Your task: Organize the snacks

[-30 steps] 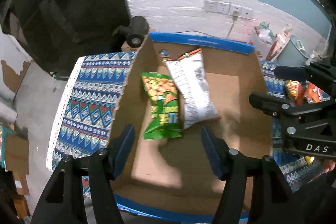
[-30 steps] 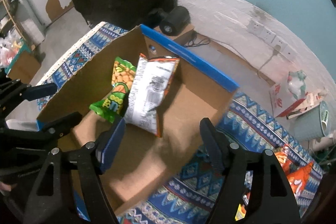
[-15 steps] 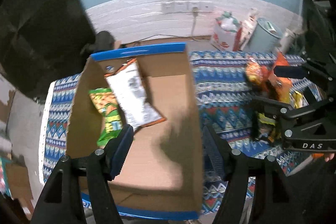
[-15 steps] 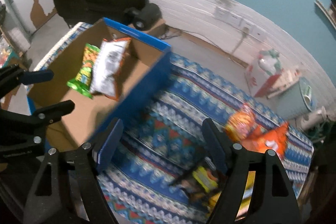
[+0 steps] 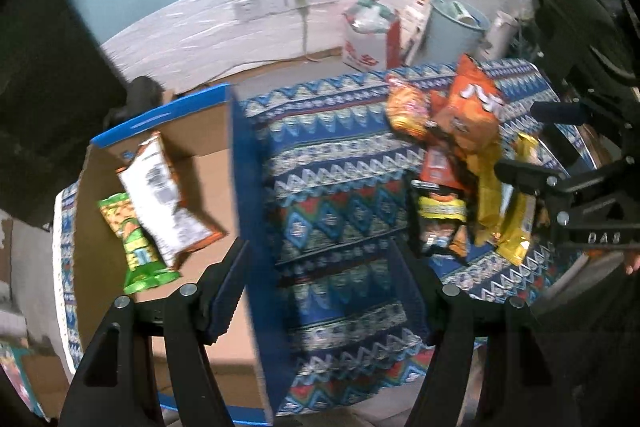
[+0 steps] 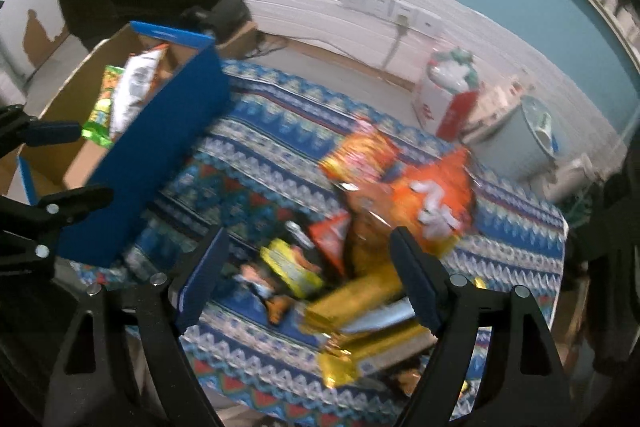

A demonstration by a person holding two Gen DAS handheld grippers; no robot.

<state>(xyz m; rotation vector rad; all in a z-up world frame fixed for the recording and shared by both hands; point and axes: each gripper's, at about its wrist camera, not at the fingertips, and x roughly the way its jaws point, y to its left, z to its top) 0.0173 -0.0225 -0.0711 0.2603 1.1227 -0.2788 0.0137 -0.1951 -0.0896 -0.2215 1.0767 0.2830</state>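
- Gaping over the patterned cloth, the left gripper has nothing between its jaws, which have just been opening; its left finger hangs over the right wall of the cardboard box.
- The right gripper is spread wide above the snack pile, gripping nothing, and its jaws have likewise just been widening.
- Directly between the right gripper's fingers lie a yellow packet and gold wrappers, blurred, near the front edge of the cloth.
- Just beyond them sits a large orange bag with a smaller orange-yellow bag touching its left side; the pile fills the right part of the cloth.
- A broad bare strip of cloth lies open between the pile and the box's blue outer wall.
- The box stands at the left end of the cloth, its top open.
- Inside it, against the left wall, a green bag lies flat, with a white bag overlapping its right side; the rest of the box floor is bare cardboard.
- Behind the cloth's far edge stand a white-and-red carton and a pale bin by the wall.
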